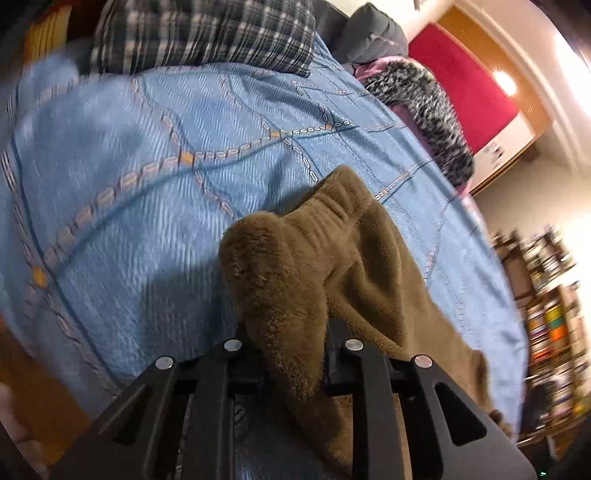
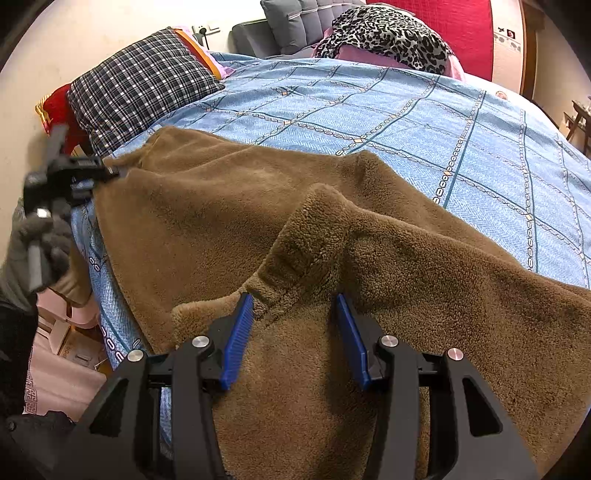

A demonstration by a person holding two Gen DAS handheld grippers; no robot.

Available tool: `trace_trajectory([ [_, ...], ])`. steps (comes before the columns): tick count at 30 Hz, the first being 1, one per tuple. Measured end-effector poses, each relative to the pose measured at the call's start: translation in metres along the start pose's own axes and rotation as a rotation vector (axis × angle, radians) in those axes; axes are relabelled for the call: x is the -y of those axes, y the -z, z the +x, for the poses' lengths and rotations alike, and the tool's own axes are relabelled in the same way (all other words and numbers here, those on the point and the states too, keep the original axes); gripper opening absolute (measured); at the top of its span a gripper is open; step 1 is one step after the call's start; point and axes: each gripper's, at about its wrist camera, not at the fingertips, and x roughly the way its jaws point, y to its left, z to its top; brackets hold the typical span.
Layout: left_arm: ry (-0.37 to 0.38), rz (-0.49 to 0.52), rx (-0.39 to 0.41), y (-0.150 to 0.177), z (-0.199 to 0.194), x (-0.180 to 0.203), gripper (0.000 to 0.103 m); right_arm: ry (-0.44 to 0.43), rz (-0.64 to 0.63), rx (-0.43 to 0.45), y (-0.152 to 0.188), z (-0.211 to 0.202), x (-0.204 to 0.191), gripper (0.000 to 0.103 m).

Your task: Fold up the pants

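Brown fleece pants (image 2: 229,206) lie spread on the blue patterned bedspread (image 2: 388,122). In the right wrist view my right gripper (image 2: 295,306) has its blue pads (image 2: 240,339) apart around a raised fold of the pants near the waistband, not pressed on it. My left gripper (image 2: 110,171) shows at the far left, shut on the pants' edge, held by a gloved hand. In the left wrist view my left gripper (image 1: 291,343) is shut on a bunch of the brown fleece (image 1: 291,280), lifted above the bedspread (image 1: 147,184); the elastic waistband sits just beyond.
A plaid pillow (image 2: 140,85) and a red cushion (image 2: 55,107) lie at the bed's head on the left. A leopard-print cloth (image 2: 388,33) and grey cushions (image 2: 295,22) sit at the far side. A bookshelf (image 1: 546,314) stands right of the bed.
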Motion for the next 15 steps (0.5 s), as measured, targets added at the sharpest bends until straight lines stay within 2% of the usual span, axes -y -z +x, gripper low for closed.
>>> trace_trajectory([
  [3, -0.002, 0.032, 0.008, 0.002, -0.004, 0.005, 0.026, 0.002, 0.000, -0.001, 0.000, 0.001, -0.001, 0.048],
  [4, -0.002, 0.036, 0.000, 0.002, -0.003, 0.007, 0.033, 0.002, 0.000, -0.001, 0.000, 0.001, -0.001, 0.048],
  [7, -0.026, 0.029, -0.014, 0.001, -0.001, 0.014, 0.037, 0.000, 0.005, 0.000, -0.001, 0.001, -0.001, 0.048],
  [8, -0.032, 0.029, -0.013, 0.000, -0.001, 0.015, 0.043, -0.001, 0.007, 0.001, -0.001, 0.002, 0.000, 0.048],
  [13, -0.080, 0.067, 0.000, 0.003, 0.006, 0.022, 0.049, -0.002, 0.009, 0.005, -0.001, 0.002, 0.000, 0.048],
  [15, -0.064, 0.065, 0.002, 0.002, 0.010, 0.023, 0.058, -0.004, 0.010, 0.008, 0.000, 0.002, 0.000, 0.048],
])
